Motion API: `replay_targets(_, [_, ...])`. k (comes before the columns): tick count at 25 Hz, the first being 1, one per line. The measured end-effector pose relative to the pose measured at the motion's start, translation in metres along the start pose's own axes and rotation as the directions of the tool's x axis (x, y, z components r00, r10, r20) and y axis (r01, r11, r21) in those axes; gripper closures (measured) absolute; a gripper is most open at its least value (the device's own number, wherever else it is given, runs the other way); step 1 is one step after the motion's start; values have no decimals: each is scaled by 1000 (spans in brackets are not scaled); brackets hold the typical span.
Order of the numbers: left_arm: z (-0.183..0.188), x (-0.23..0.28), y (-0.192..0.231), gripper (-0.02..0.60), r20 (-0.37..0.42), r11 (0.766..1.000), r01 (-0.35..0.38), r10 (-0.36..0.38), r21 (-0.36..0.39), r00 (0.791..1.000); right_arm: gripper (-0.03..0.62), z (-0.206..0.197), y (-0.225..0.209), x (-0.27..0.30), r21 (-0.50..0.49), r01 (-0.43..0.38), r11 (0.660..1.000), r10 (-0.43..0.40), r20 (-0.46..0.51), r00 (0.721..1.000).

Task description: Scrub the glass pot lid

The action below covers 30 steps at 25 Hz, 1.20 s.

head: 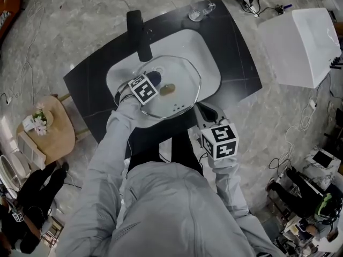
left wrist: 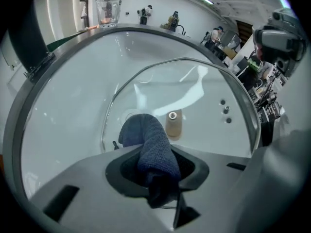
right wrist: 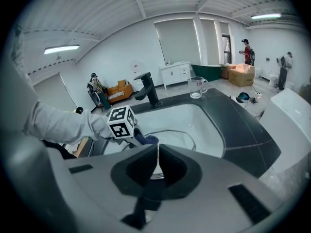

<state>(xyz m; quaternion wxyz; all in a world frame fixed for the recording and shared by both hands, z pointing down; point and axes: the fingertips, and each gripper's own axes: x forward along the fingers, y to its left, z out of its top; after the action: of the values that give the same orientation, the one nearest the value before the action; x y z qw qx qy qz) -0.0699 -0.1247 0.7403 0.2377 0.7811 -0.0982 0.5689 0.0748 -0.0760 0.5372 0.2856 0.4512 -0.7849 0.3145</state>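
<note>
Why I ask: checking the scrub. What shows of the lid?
The lid is clear glass with a metal rim, a tan knob at its middle and small vent holes near the edge. It sits tilted in the white sink. The left gripper presses a dark cloth on the glass beside the knob; the right gripper pinches its near rim.

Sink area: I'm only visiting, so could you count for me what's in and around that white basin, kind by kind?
Glass pot lid: 1
Dark blue cloth: 1
Black faucet: 1
Glass mug: 1
Hand-held grippers: 2 (left hand-held gripper, right hand-held gripper)
Total: 6
</note>
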Motion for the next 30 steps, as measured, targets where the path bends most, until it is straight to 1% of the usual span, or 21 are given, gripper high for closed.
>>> replay_targets(3, [-2, -6, -20, 468, -12, 998, 59, -59, 5, 998, 563, 4, -1, -3, -12, -8, 1000, 8, 11, 1000])
replay_targets(7, [-1, -14, -51, 468, 2, 991, 130, -130, 23, 992, 563, 6, -2, -8, -25, -14, 1000, 14, 18, 1000])
replay_targets(10, [-2, -20, -67, 468, 15, 988, 148, -149, 47, 989, 563, 8, -1, -11, -37, -23, 999, 24, 21, 1000])
replay_targets(13, [2, -38, -84, 468, 22, 982, 173, -175, 77, 984, 563, 10, 1, -12, -52, -35, 998, 36, 24, 999])
replay_targets(16, [7, -50, -104, 468, 49, 969, 229, -234, 95, 971, 563, 14, 5, -13, -66, -48, 997, 50, 29, 998])
replay_targets(19, [13, -60, -120, 468, 84, 952, 290, -299, 100, 951, 563, 17, 10, -12, -74, -63, 995, 66, 29, 997])
replay_targets(22, [14, -65, -129, 468, 74, 938, 326, -336, 115, 939, 563, 20, 14, -11, -80, -77, 994, 79, 28, 996])
replay_targets(24, [13, -67, -132, 468, 71, 928, 357, -365, 111, 928, 563, 22, 16, -10, -85, -82, 993, 85, 27, 996])
replay_targets(27, [9, -69, -131, 468, 58, 917, 389, -395, 92, 917, 563, 24, 16, -9, -89, -85, 992, 88, 24, 996])
replay_targets(30, [1, -66, -124, 468, 30, 910, 411, -413, 53, 910, 563, 26, 13, -7, -89, -82, 993, 85, 20, 996])
